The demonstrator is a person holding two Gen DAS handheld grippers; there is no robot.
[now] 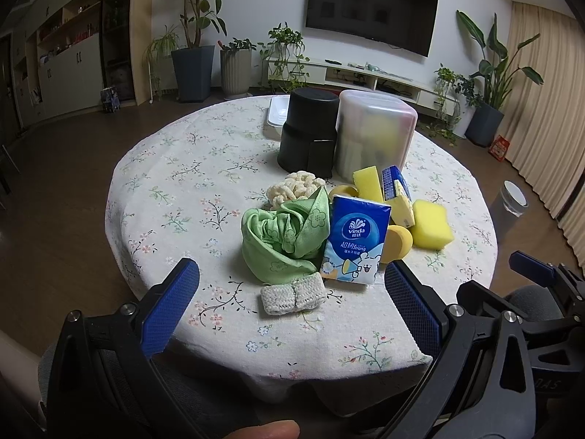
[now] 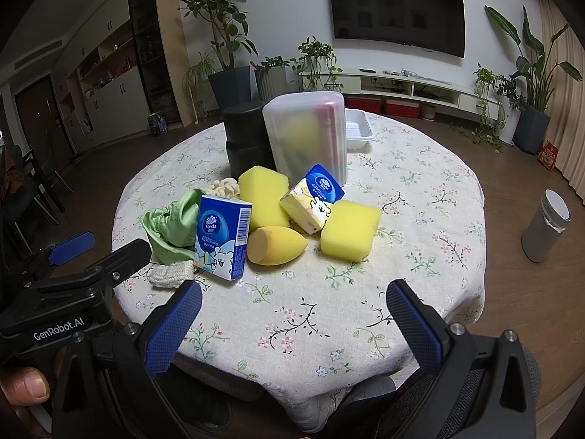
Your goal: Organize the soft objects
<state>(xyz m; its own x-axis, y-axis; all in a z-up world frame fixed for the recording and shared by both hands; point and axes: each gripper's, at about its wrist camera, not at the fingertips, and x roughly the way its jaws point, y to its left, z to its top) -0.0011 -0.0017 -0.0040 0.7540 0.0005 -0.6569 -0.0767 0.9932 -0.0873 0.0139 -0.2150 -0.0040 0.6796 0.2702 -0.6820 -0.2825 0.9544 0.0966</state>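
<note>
Hovering splayed and empty at the table's near edge, the left gripper point(image 1: 291, 284) faces the crumpled green cloth point(image 1: 283, 238) and upright blue tissue pack point(image 1: 355, 239), presumably staged for sorting, while the right gripper point(image 2: 293, 305), equally spread, reveals the yellow egg-shaped sponge point(image 2: 275, 245) half-hidden there.

A white tablecloth point(image 2: 420, 197) is printed with small flowers and dark twigs. Yellow is seen on two sponges point(image 2: 349, 234), a blue-and-white bear design on the tissue pack point(image 2: 223, 239), and pale green on the crumpled cloth point(image 1: 281, 237). The gripper pads point(image 1: 172, 307) are coloured blue.
</note>
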